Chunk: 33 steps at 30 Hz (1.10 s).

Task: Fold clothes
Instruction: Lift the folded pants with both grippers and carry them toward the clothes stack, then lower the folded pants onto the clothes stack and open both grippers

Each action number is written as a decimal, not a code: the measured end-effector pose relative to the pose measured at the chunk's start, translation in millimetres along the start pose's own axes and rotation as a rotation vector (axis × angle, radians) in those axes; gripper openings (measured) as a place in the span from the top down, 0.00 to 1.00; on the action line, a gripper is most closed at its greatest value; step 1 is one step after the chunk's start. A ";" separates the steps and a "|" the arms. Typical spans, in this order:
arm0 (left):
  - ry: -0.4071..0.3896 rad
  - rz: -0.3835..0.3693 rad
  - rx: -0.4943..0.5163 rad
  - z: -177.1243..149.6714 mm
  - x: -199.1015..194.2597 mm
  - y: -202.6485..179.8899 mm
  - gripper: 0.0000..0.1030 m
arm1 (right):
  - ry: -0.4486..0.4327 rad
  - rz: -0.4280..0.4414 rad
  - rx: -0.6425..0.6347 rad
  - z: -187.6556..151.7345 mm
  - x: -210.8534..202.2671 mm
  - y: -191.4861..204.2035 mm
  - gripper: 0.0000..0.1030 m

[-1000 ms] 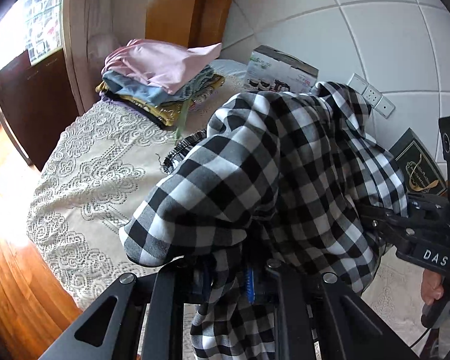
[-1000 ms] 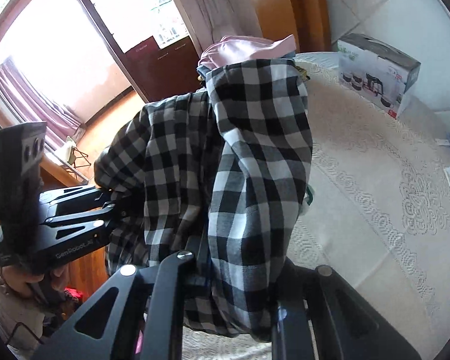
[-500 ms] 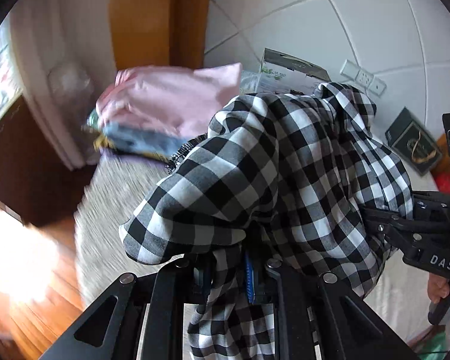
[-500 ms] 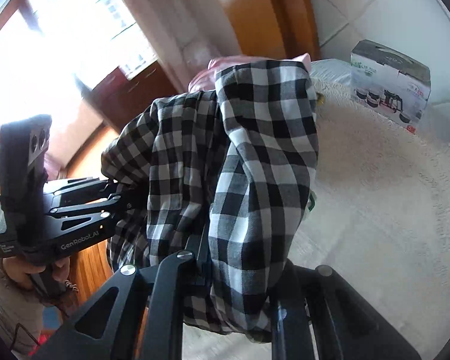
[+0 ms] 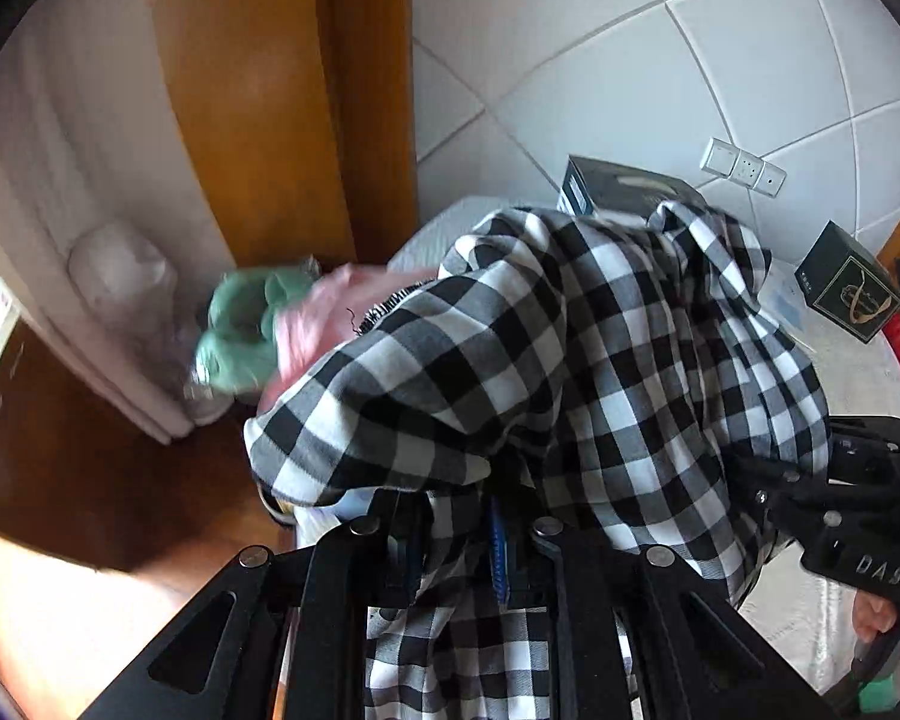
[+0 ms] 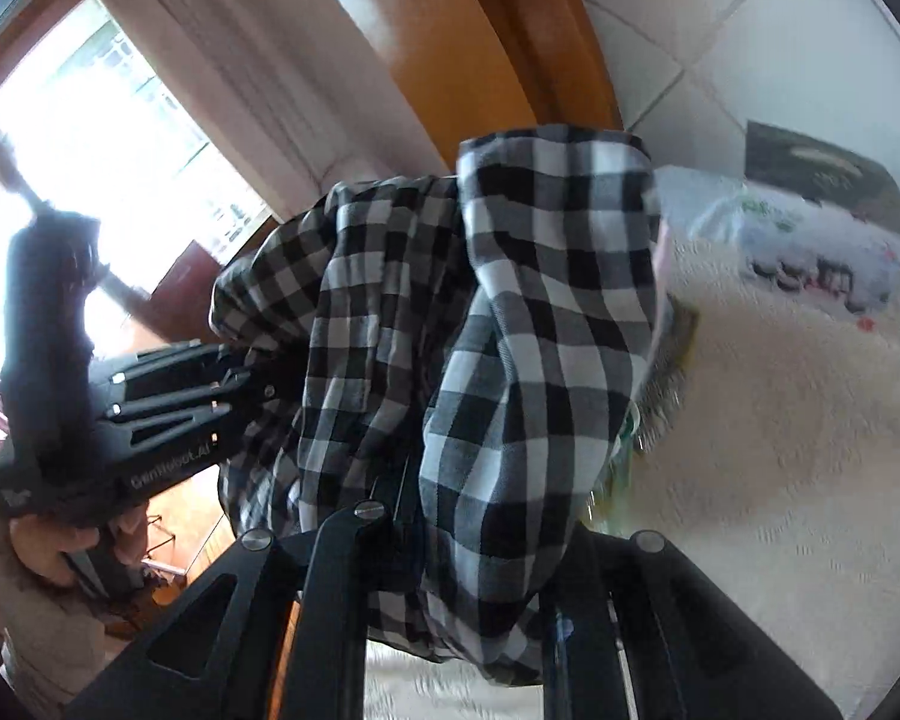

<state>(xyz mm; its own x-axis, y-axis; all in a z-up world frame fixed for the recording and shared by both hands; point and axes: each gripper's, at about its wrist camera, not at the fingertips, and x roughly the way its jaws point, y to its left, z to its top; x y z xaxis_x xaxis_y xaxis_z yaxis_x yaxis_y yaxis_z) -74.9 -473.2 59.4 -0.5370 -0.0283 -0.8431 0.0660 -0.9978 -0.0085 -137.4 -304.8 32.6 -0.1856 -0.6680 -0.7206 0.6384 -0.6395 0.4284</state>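
Observation:
A black and white checked shirt (image 5: 570,372) hangs bunched between both grippers, held up in the air. My left gripper (image 5: 468,540) is shut on its cloth at the bottom of the left wrist view. My right gripper (image 6: 468,540) is shut on another part of the shirt (image 6: 540,330). The right gripper also shows at the right edge of the left wrist view (image 5: 810,480), and the left gripper shows at the left of the right wrist view (image 6: 210,396). A pile of folded clothes, pink (image 5: 318,324) and green (image 5: 240,330), lies behind the shirt, blurred.
A table with a cream lace cloth (image 6: 780,450) lies to the right. A printed box (image 6: 822,228) and a dark box (image 5: 846,294) stand near the tiled wall (image 5: 690,60). A wooden door frame (image 5: 282,90) and white curtain (image 5: 90,180) are behind.
Both grippers have carried the shirt toward the folded pile and the far wall, swinging left. The pile is now close and mostly hidden behind the shirt. Both grips are unchanged.

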 end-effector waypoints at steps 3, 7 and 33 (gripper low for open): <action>-0.003 -0.012 0.062 36.0 14.0 24.0 0.83 | -0.040 -0.018 0.058 31.2 17.3 0.5 0.87; 0.022 -0.052 0.126 77.4 53.6 55.6 0.83 | -0.053 -0.049 0.140 60.2 47.3 -12.7 0.87; -0.047 0.095 0.073 49.5 94.8 77.5 0.21 | -0.060 -0.415 0.187 43.3 89.5 -37.1 0.01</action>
<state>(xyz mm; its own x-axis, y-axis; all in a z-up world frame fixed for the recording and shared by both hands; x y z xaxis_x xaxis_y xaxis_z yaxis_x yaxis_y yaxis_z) -162.4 -556.2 5.4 -0.5706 -0.1240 -0.8118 0.0579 -0.9921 0.1109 -210.0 -357.3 -24.2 -0.4440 -0.3580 -0.8214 0.3558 -0.9118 0.2051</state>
